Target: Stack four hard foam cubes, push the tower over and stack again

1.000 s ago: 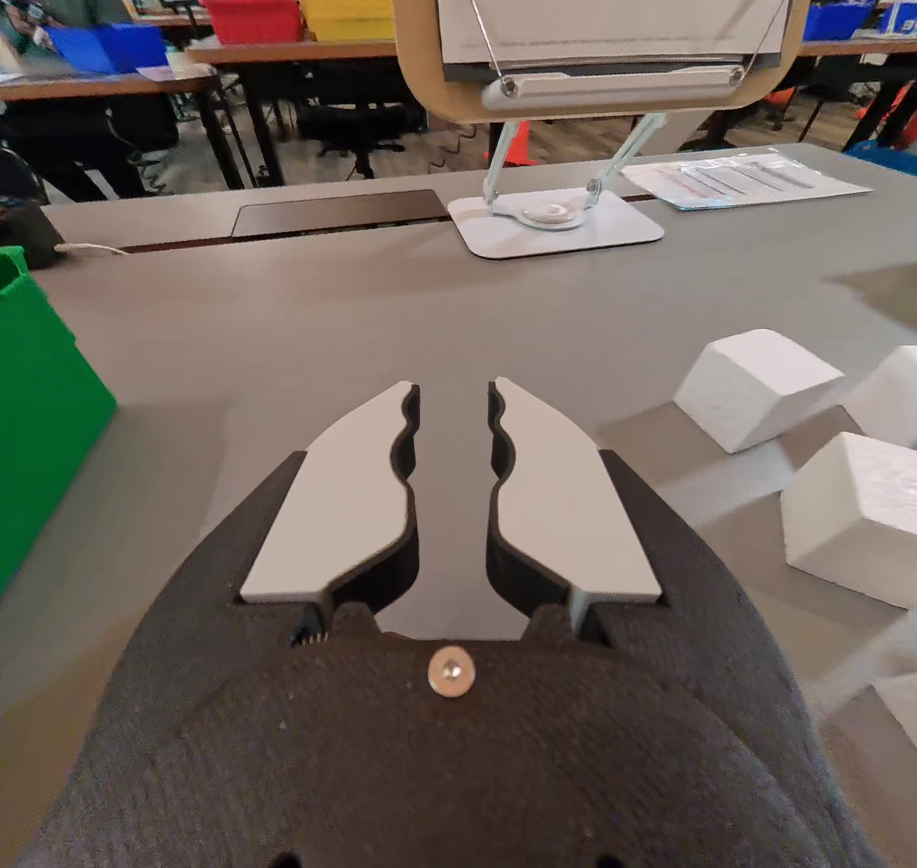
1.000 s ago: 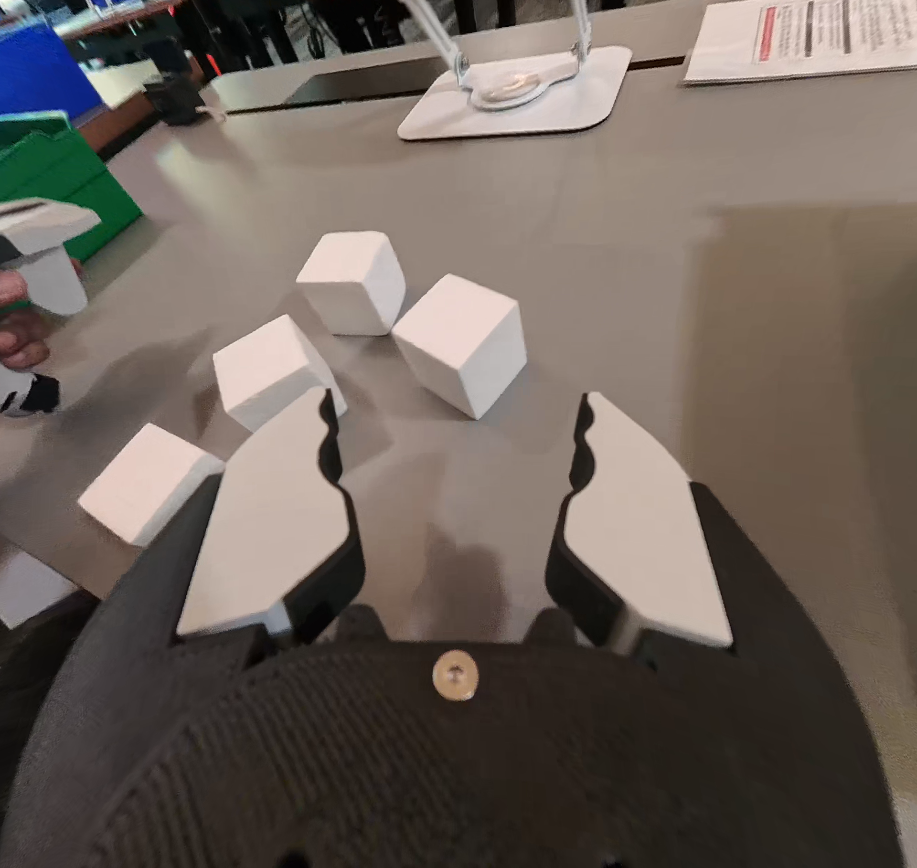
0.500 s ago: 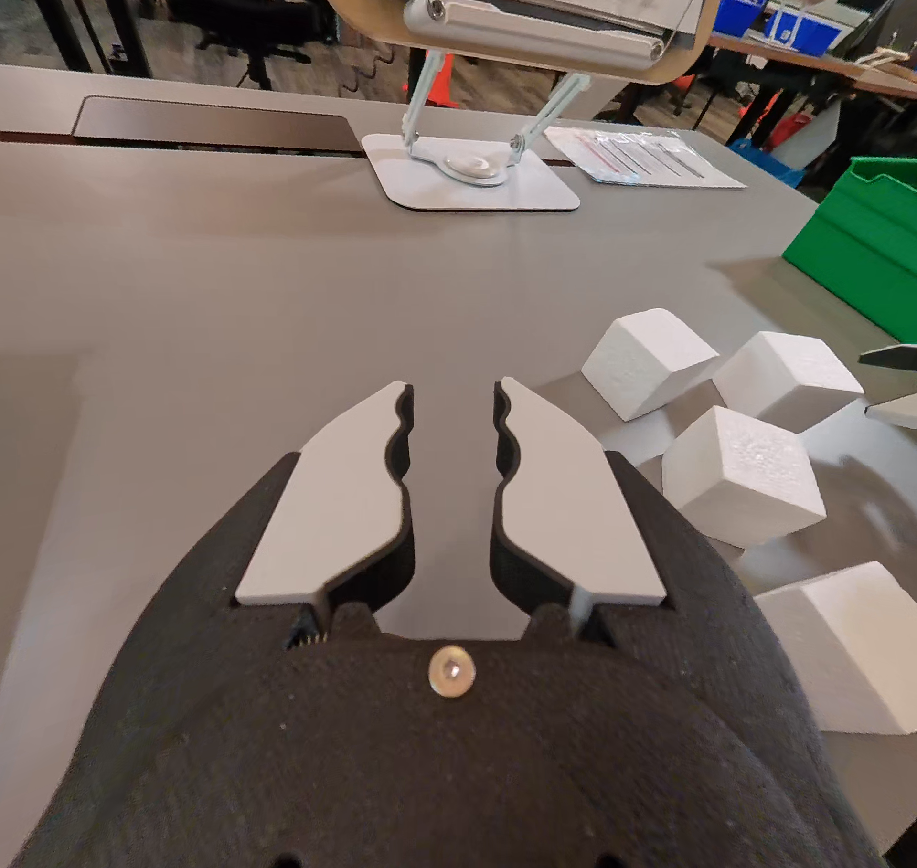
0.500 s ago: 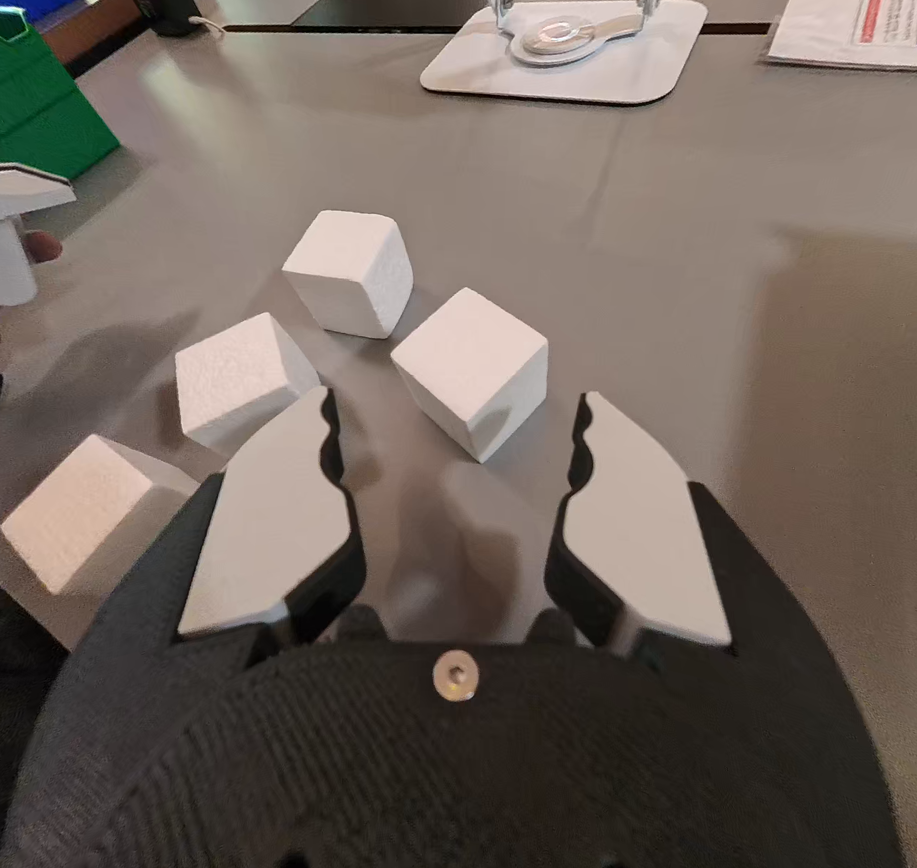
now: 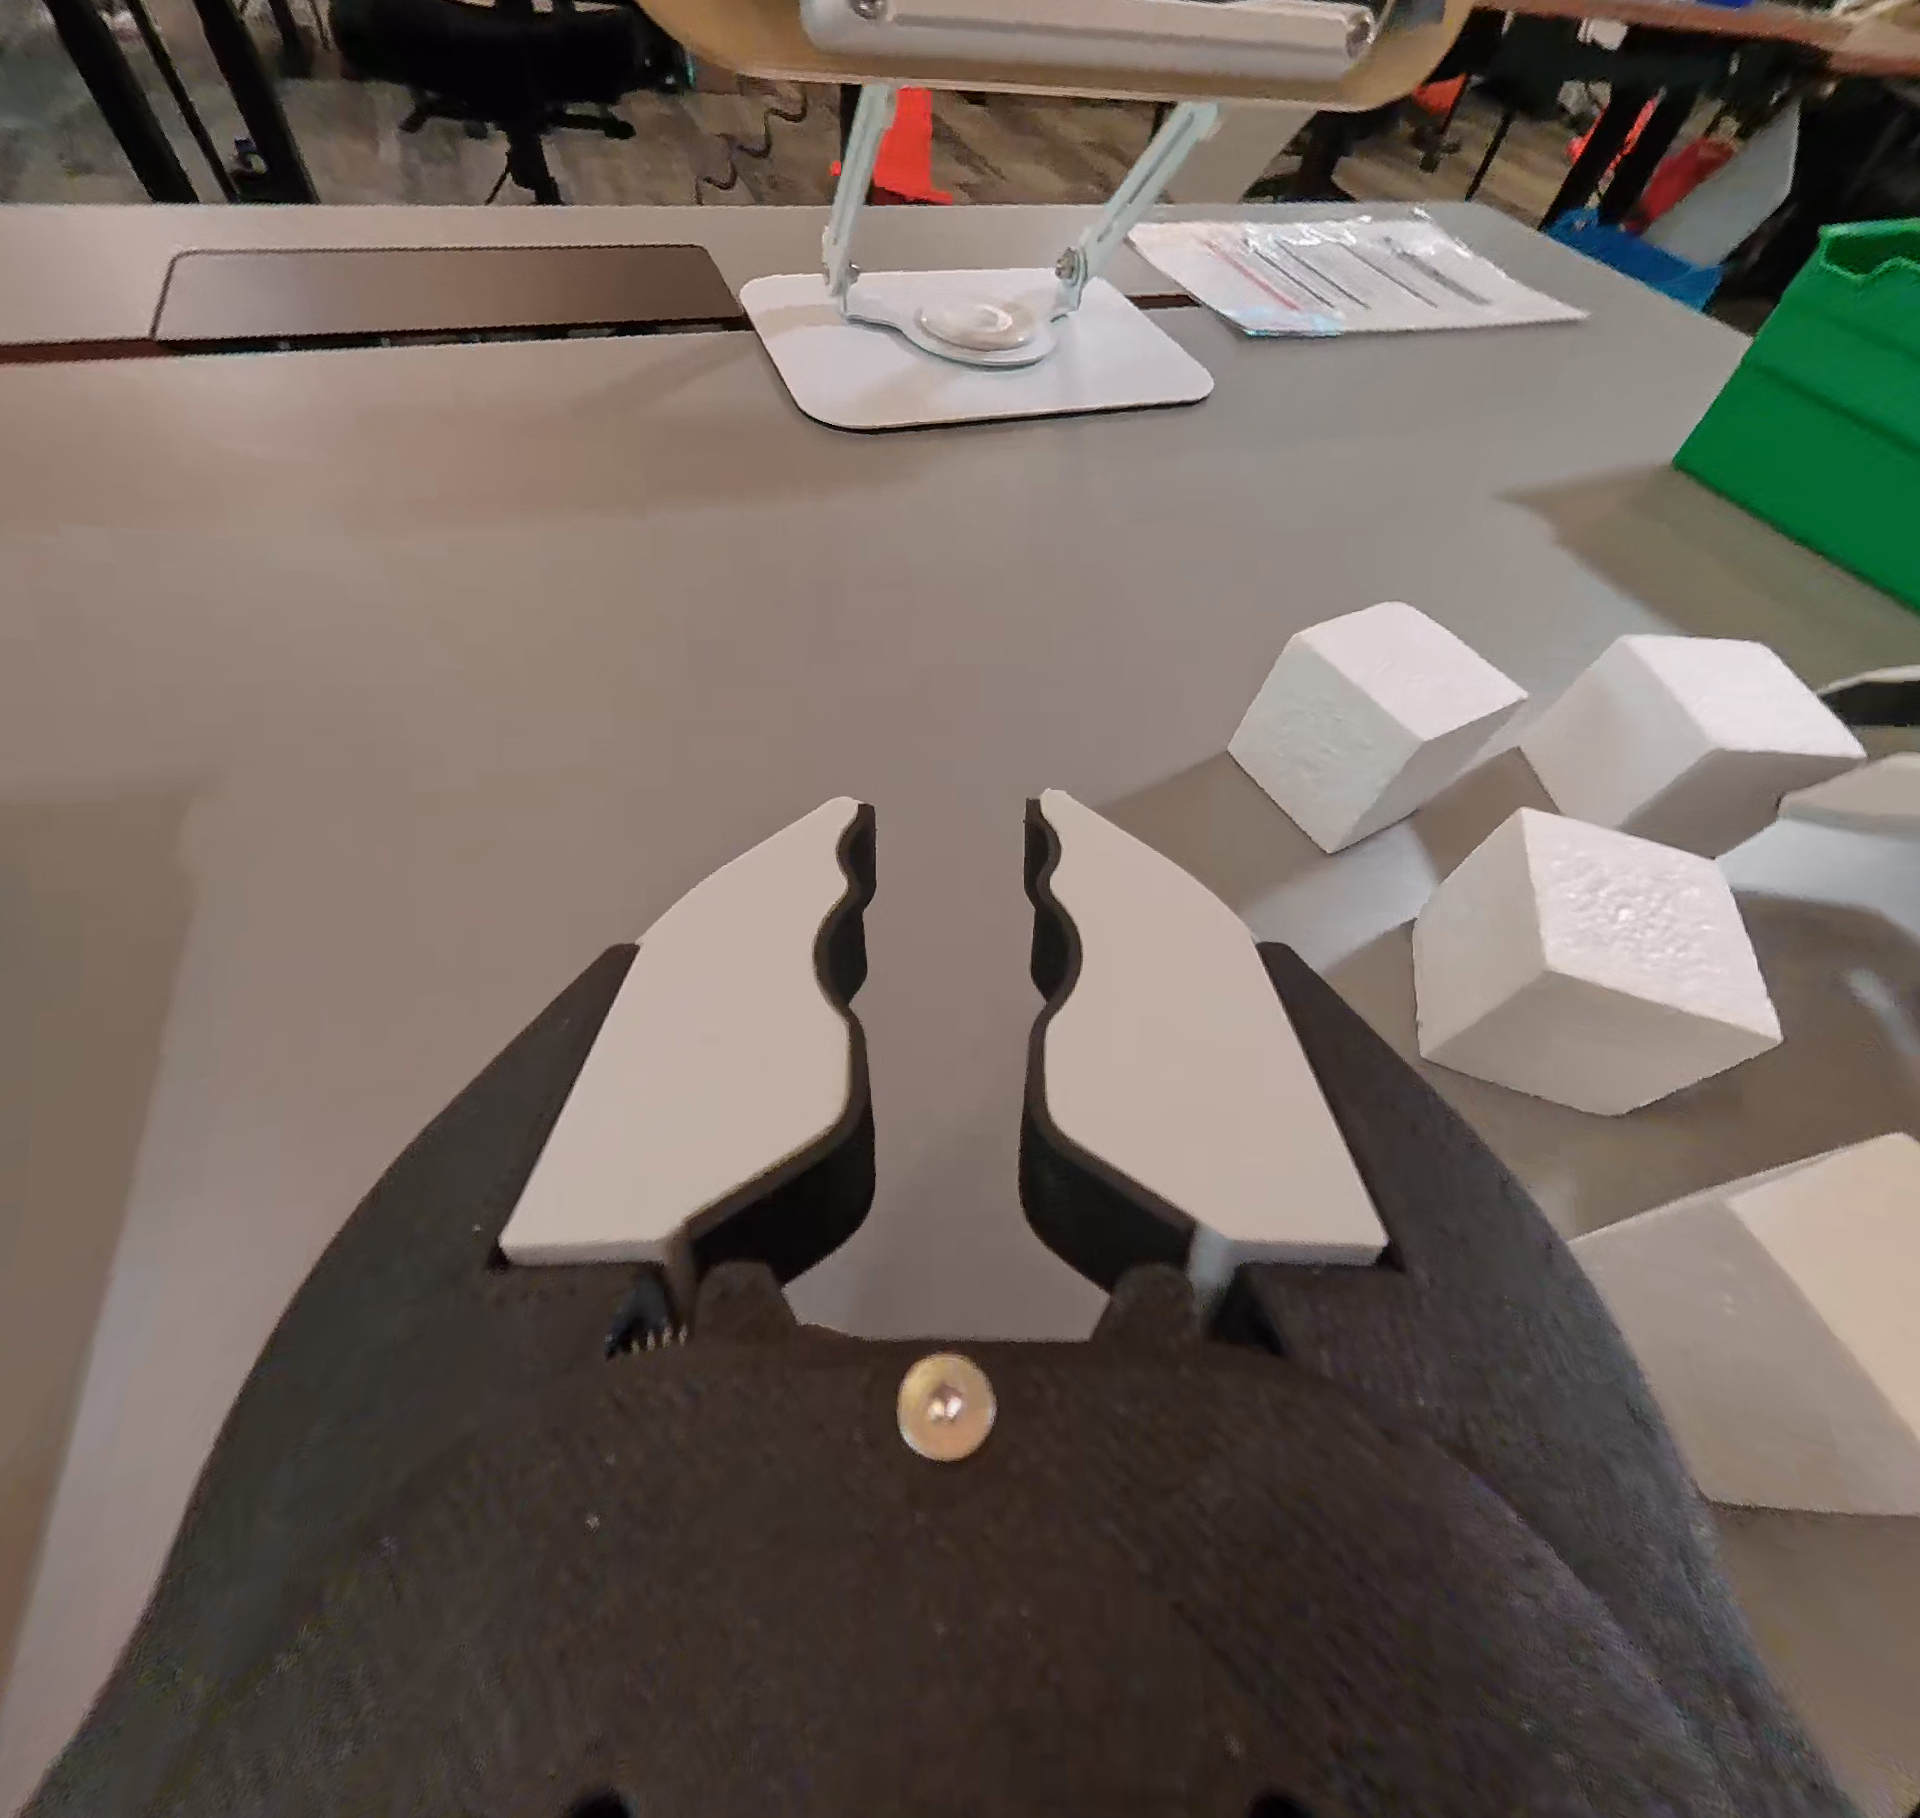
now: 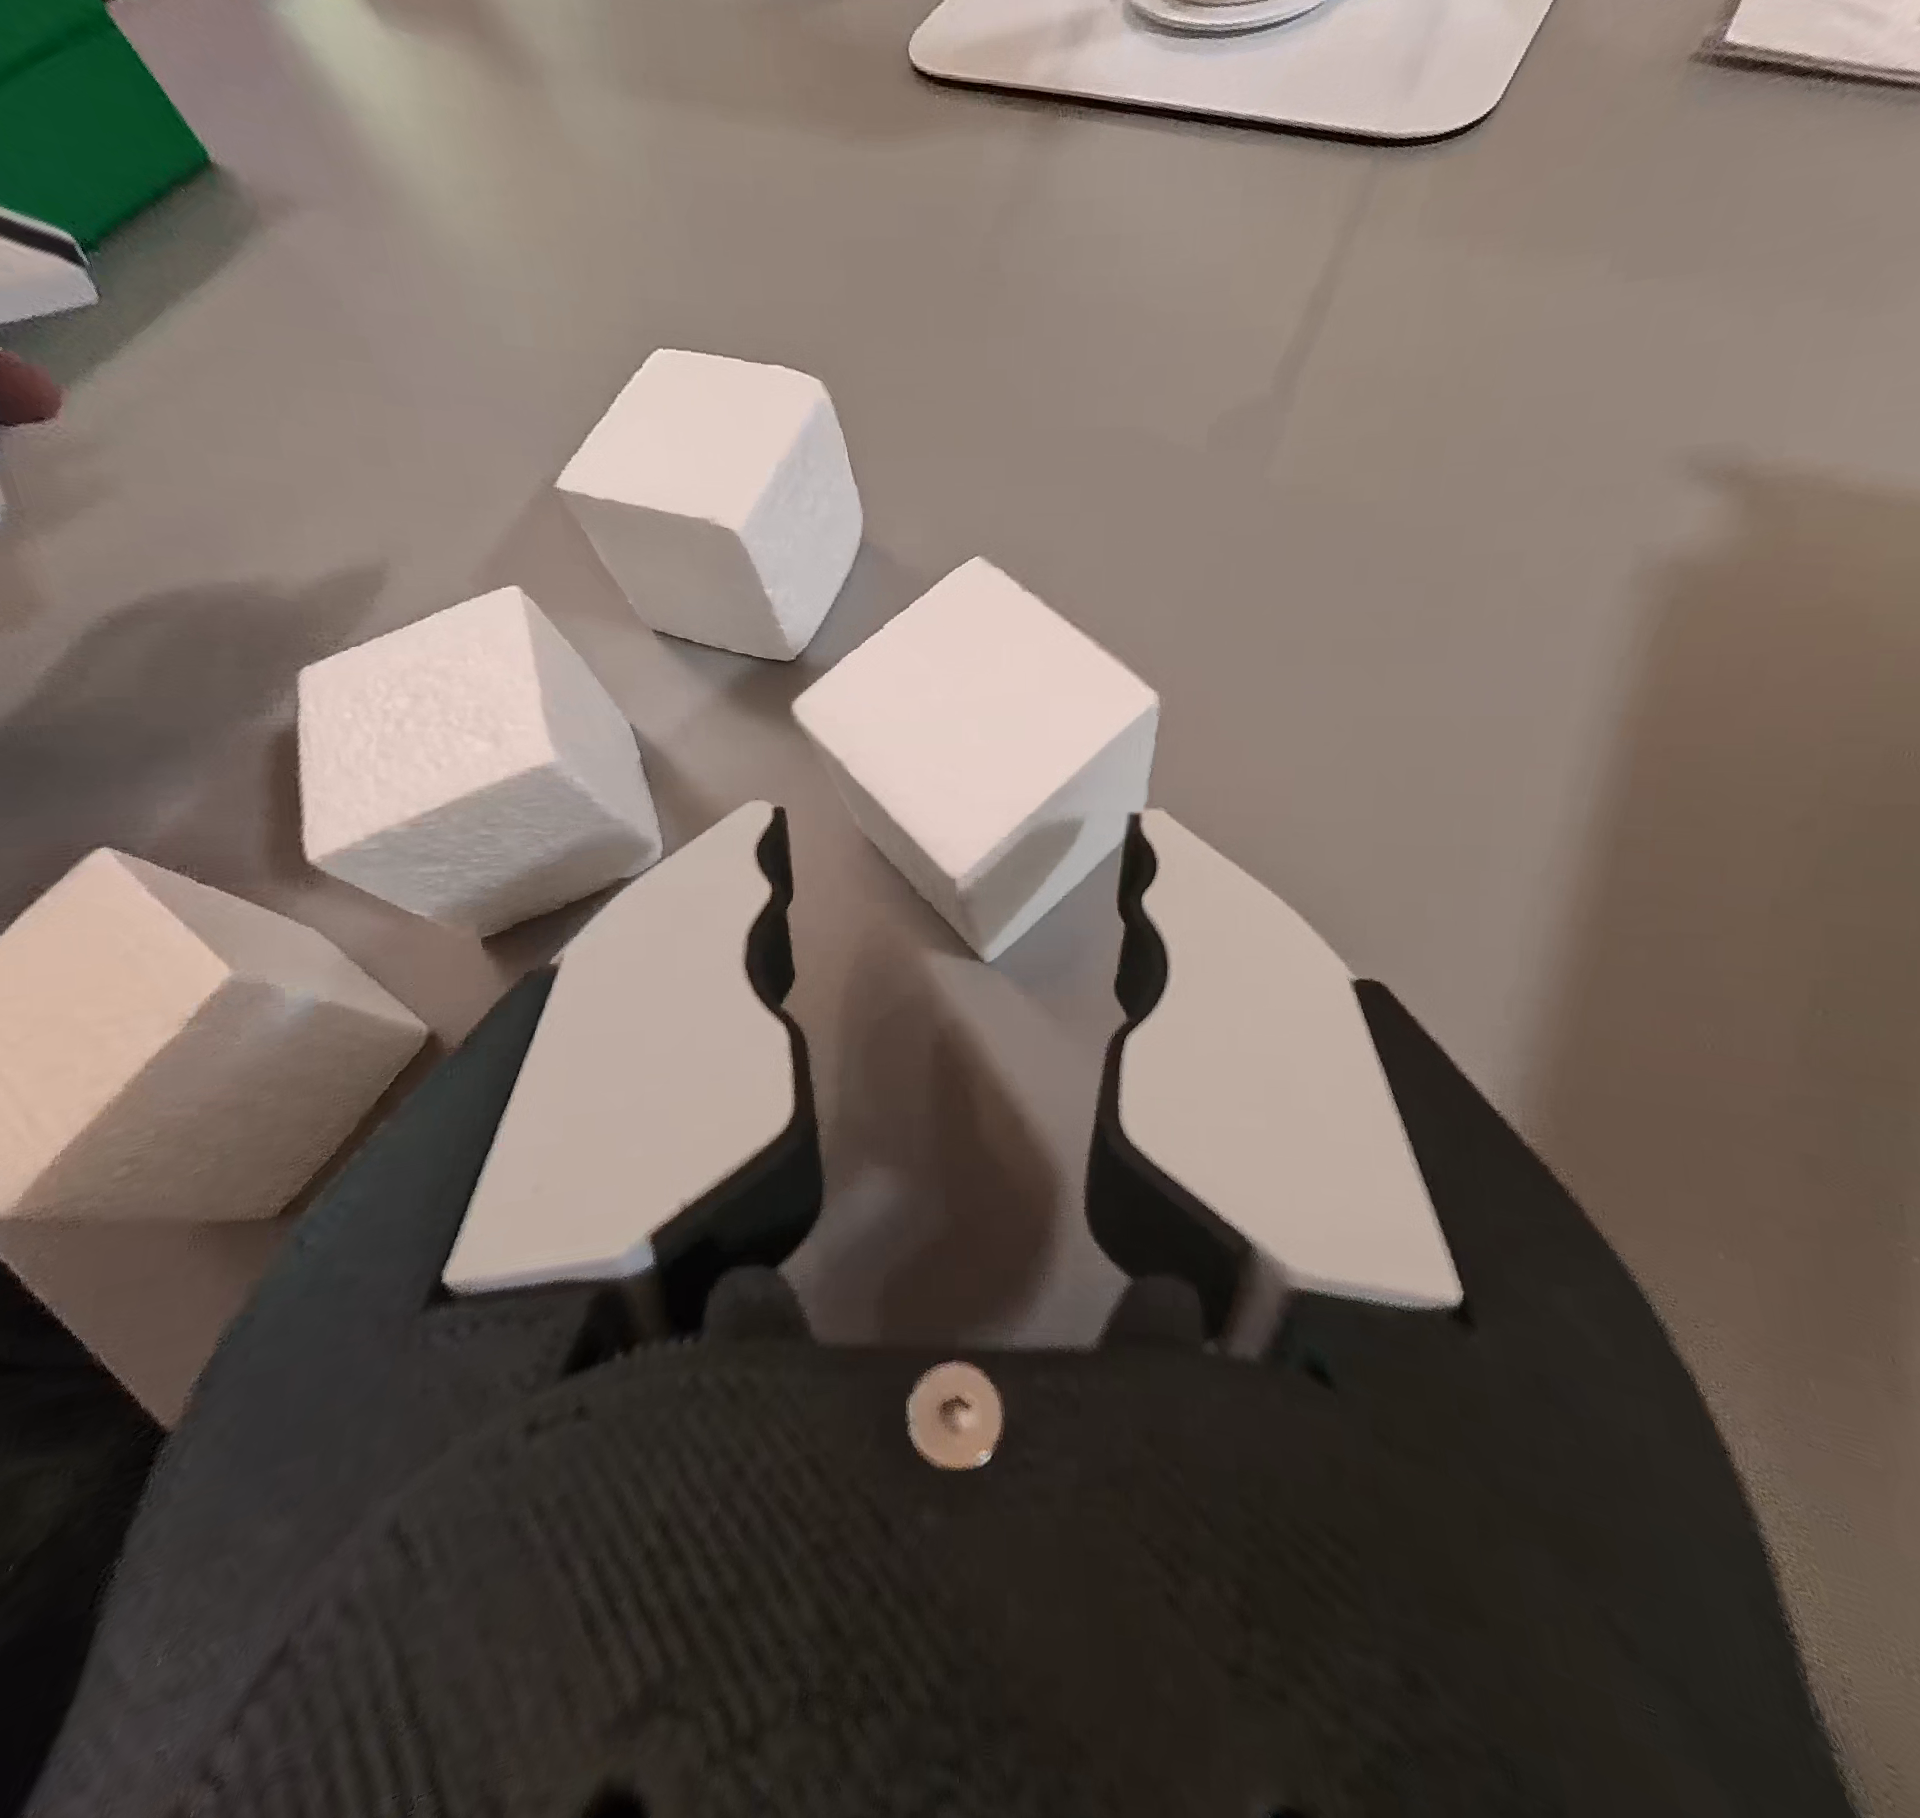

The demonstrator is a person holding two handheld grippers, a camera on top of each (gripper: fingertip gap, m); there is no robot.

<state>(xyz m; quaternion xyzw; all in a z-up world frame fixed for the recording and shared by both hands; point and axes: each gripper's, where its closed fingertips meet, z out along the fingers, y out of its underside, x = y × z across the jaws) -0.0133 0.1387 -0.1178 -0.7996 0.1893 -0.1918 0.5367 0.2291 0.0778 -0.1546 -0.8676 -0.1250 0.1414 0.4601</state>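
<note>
Right gripper [image 6: 954, 838]: spread wide, holding nothing, angled down at the grey table [image 6: 1455, 542]. Nearest foam cube [image 6: 977, 740] just ahead of the tips, roughly centred on the gap, one corner pointing back into it. Not touching either finger as far as visible. Gap looks about as wide as the cube, a likely reason for the wide spread.

Three more white foam cubes ahead-left of the right gripper: one [image 6: 717, 501] beyond the nearest cube, one [image 6: 468, 760] just off the left fingertip, one [image 6: 156, 1041] beside the gripper body at the table's near edge. All loose on the table at mixed angles, none stacked, close together but mostly apart.

Left gripper [image 5: 949, 812]: partly parted, narrow gap, empty, bare table under and ahead of it. Same cluster sits to its right; closest cube [image 5: 1590, 958] just off the right finger, no contact. Right gripper's tip edges in at the far right of that view.

Containers: green bin [image 5: 1829, 418] far ahead-right of the left gripper, far left of the right gripper. Only outer walls visible, contents cannot be told.

Straight ahead of both: document stand, flat base [image 5: 977, 355] on the table, board with clipped sheets above. Clear sleeve with a printed sheet [image 5: 1340, 272] lying flat just right of the base.
</note>
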